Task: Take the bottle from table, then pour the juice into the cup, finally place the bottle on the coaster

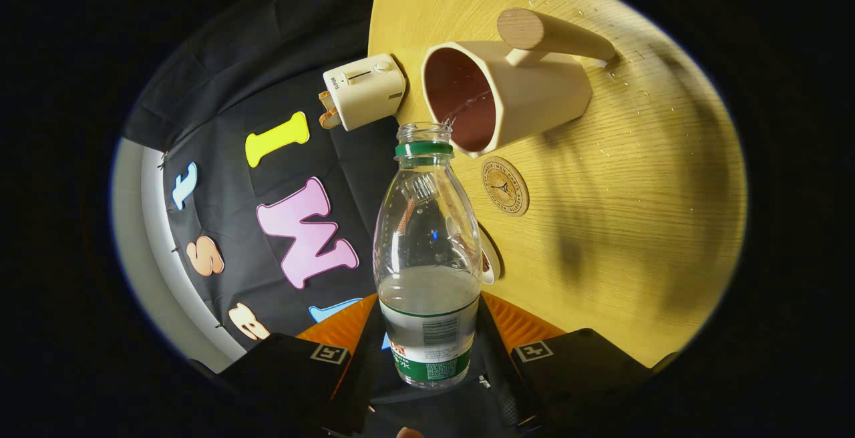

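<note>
My gripper [427,351] is shut on a clear plastic bottle [427,258] with a green neck ring and a green label, uncapped, holding clear liquid in its lower part. The whole view is rolled, so the bottle is tipped toward the cream cup [507,94] with a thick wooden handle. The bottle's mouth sits right at the cup's rim, and a thin stream of liquid runs into the cup's dark red inside. A round coaster [505,186] lies on the wooden table [634,191] just beside the cup, beyond my fingers.
A cream toaster [364,91] with toast in its slot stands at the table's edge beside the cup. Small droplets speckle the table around the cup's handle. A small white object [491,258] peeks out behind the bottle.
</note>
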